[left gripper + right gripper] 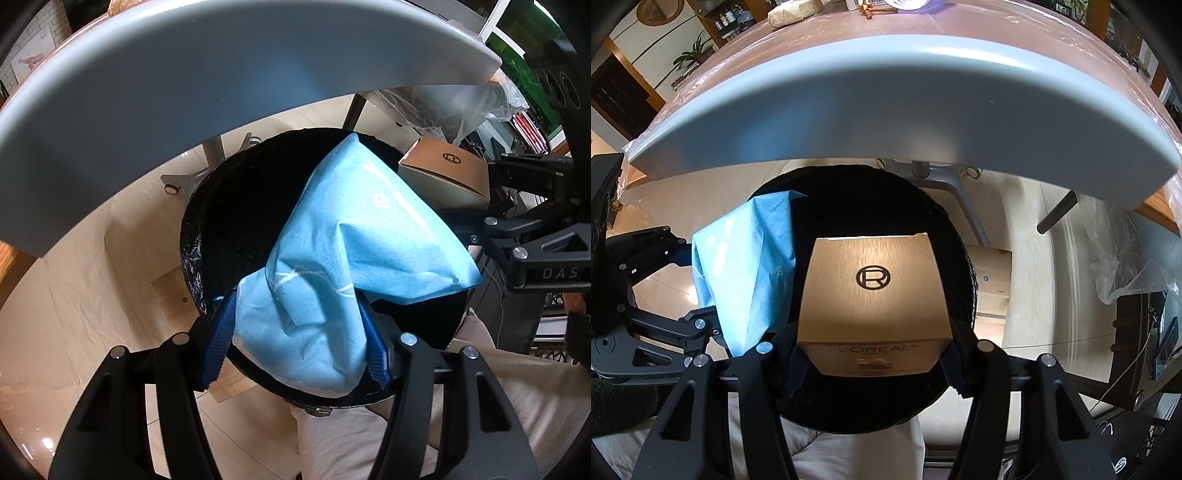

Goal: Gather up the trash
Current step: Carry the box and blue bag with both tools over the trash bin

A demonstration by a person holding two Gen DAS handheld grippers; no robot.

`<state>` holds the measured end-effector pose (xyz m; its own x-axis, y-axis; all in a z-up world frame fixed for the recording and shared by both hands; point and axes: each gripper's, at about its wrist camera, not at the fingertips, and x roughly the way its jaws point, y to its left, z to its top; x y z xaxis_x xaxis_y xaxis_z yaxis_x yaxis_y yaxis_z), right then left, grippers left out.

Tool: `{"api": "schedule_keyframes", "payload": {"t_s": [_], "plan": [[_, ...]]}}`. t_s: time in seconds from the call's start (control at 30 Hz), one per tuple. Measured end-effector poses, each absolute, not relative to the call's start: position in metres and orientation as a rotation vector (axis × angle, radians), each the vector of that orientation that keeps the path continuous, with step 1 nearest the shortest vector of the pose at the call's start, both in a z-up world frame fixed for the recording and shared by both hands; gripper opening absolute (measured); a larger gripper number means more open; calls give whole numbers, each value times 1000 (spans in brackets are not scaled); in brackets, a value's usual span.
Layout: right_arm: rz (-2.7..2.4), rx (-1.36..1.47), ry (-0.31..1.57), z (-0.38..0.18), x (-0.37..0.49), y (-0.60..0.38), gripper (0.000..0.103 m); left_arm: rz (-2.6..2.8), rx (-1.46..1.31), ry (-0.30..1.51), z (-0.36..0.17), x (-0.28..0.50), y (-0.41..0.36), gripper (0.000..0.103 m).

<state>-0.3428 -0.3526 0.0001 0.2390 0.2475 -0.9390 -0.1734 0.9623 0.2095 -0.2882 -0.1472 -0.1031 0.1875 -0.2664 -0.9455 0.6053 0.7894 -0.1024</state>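
My left gripper (pixel 295 332) is shut on a crumpled light blue wrapper (pixel 343 251) and holds it over the open mouth of a round black bin (pixel 236 206). My right gripper (pixel 875 354) is shut on a gold L'Oreal box (pixel 873 284) and holds it over the same black bin (pixel 857 199). In the left wrist view the gold box (pixel 443 173) and the right gripper (pixel 532 229) show at the right. In the right wrist view the blue wrapper (pixel 750 258) and the left gripper (pixel 657 295) show at the left.
The grey edge of a table (pixel 184 85) arches over the bin; it also shows in the right wrist view (pixel 905 96). Table legs (pixel 964 199) stand on the pale floor beyond. A clear plastic bag (pixel 1126 266) lies at the right. My beige trousers (pixel 369 435) are below.
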Motion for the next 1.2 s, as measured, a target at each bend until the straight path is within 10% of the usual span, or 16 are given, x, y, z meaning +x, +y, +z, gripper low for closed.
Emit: {"api": "schedule_keyframes", "payload": {"t_s": [1.2], "plan": [[285, 42, 1332, -7, -332, -344, 58, -615, 383, 1240, -110, -293, -163, 62]]}}
